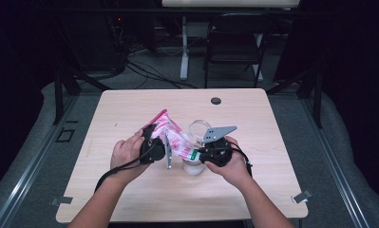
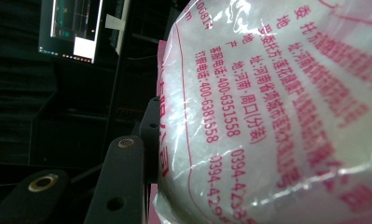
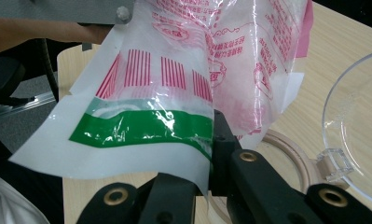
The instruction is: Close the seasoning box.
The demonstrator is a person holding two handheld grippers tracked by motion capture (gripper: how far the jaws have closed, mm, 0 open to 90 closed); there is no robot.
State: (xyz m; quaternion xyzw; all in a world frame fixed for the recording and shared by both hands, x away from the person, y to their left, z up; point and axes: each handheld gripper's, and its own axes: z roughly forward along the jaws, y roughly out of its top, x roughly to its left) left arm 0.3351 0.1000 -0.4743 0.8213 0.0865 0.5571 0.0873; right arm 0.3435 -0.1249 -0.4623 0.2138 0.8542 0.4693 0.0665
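Beyond the grippers we see a small dark disc on the far part of the wooden table, a black folding chair behind it, and a lit monitor off left.

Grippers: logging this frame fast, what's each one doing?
Left gripper: closed on the bag of white granules.
Right gripper: shut on the bag's green-striped edge.

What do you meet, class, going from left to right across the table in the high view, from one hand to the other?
Person's left hand → left hand-held gripper → pink and white plastic bag → clear jar → right hand-held gripper → person's right hand.
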